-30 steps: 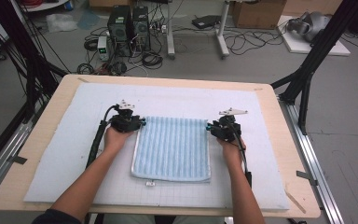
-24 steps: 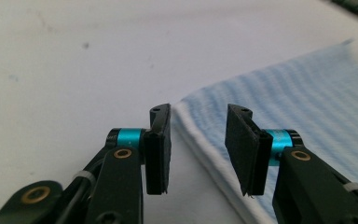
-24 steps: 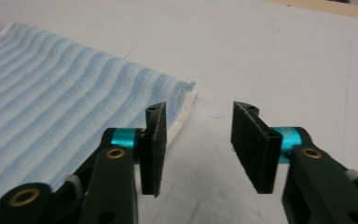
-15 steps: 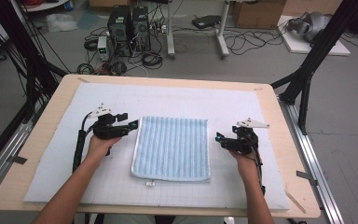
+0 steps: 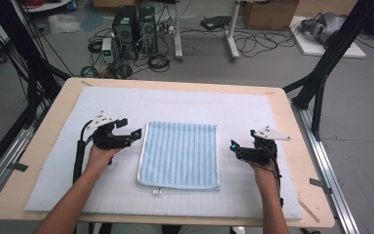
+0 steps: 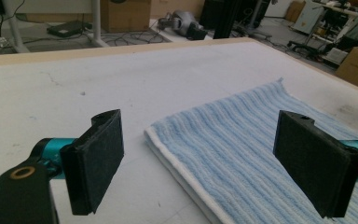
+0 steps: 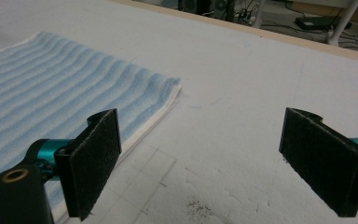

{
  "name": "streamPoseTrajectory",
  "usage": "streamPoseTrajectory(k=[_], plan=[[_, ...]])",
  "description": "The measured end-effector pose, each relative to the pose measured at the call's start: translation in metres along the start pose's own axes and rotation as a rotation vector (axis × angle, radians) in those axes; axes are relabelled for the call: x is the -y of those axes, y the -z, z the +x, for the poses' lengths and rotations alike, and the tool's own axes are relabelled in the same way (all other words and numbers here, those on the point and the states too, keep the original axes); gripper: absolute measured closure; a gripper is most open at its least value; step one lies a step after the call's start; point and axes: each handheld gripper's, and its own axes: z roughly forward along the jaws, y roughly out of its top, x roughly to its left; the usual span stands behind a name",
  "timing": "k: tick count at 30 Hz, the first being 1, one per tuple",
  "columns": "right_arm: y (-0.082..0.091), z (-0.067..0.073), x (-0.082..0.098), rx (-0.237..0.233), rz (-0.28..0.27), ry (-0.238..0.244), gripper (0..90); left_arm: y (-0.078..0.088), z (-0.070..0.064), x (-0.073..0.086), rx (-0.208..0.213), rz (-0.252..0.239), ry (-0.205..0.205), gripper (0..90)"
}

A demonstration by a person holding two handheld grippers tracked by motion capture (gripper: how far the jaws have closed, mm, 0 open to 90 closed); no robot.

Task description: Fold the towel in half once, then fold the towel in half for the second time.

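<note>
On the white mat (image 5: 175,105) that covers the wooden table (image 5: 48,124), a folded blue-striped towel (image 5: 180,156) lies flat at the middle, white hem along its edges, a small tag at its near edge.

Left gripper (image 5: 132,134): held just beside the towel's left edge, near its far corner, not touching the cloth. Jaws have just been opening and stand wide apart. Nothing between them. Its own view (image 6: 200,161) looks over the towel's (image 6: 242,154) folded edge; the cloth lies below and beyond the pads (image 6: 98,161), clear of them.

Right gripper (image 5: 233,147): off the towel's right edge, a little farther from the cloth than the left one is. Jaws have likewise just been opening, now spread wide, empty. Its own view (image 7: 200,163) shows bare mat (image 7: 261,84) between the pads (image 7: 93,161), the towel's (image 7: 51,98) corner off to the left.

Both hands rest low over the mat, forearms coming in from the near side. Cables trail back from each gripper.
</note>
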Motion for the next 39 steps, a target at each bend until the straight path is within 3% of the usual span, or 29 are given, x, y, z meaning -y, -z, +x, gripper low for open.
streamPoseTrajectory(k=[5,11,18,29,39], plan=[[-0.003,-0.001,0.000,-0.015,0.011,-0.001,11.7,0.000,-0.001,0.000,-0.007,0.002,-0.002,16.5],[-0.003,0.001,0.000,-0.026,0.019,-0.004,11.7,-0.005,-0.006,0.003,-0.001,0.011,-0.037,17.9],[-0.003,0.000,0.001,-0.036,0.022,-0.017,11.7,-0.007,-0.004,0.004,-0.001,0.009,-0.015,17.9],[-0.006,0.001,0.001,-0.057,0.023,-0.036,11.6,-0.014,0.002,0.003,-0.020,0.057,0.018,17.4],[-0.005,0.002,0.000,-0.074,0.023,-0.031,11.6,-0.026,0.007,-0.017,-0.022,0.043,0.020,17.5]])
